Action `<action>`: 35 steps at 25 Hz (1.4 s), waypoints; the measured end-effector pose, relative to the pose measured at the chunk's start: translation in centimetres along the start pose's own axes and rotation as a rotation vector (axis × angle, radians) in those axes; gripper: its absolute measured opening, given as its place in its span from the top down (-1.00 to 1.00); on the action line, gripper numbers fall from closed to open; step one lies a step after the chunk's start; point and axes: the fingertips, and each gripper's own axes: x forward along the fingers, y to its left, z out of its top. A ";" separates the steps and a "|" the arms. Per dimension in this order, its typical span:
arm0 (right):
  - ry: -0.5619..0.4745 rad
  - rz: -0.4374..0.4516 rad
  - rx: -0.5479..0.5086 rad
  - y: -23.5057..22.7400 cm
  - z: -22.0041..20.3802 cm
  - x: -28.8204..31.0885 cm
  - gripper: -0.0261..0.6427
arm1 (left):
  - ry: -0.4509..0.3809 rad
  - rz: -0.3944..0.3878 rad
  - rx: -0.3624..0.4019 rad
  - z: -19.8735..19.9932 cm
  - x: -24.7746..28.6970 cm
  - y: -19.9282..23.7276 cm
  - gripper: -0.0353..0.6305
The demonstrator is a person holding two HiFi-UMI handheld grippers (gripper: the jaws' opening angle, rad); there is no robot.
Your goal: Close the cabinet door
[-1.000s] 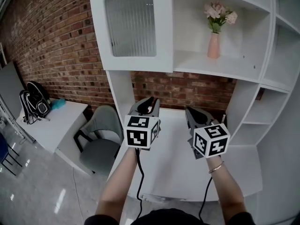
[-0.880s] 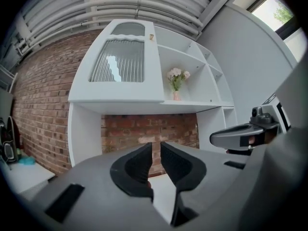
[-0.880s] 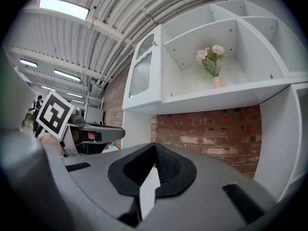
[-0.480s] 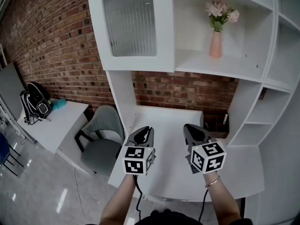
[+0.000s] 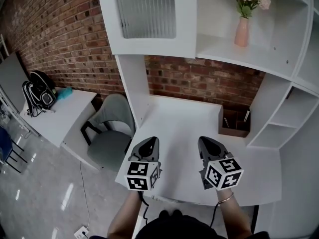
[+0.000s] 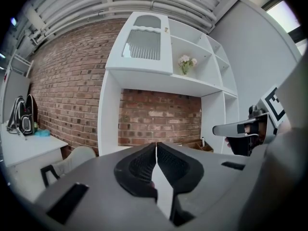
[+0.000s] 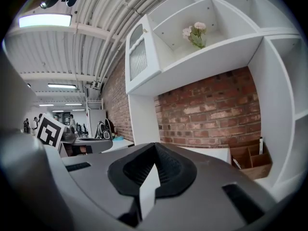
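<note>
Both grippers hang low over the desk, side by side and well below the cabinet. The left gripper is closing its jaws with nothing between them, the tips all but meeting. The right gripper is clenched too, tips together and empty. Up top, the door, white frame with ribbed glass, sits at the cabinet's upper left and looks flush with the front, so I'd call the job done or very nearly. The risk from here is that nobody is on that door. If it isn't fully seated it could drift back open, and neither gripper is near enough to catch it. Going back up for a last press has its own hazards. The shelf edge juts out right under the door and a rising gripper could clip it. The vase of flowers stands on the open shelf just beside the door, so a stray right gripper might tip it.
</note>
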 end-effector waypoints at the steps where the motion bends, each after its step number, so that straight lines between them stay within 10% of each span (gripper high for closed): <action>1: 0.008 0.005 0.008 0.1 -0.6 0.0 0.92 | 0.005 0.002 0.001 -0.3 -0.2 0.0 0.85; 35: 0.075 0.022 0.051 1.3 -4.9 -0.3 0.92 | 0.048 0.014 -0.042 -4.2 -3.3 0.7 0.86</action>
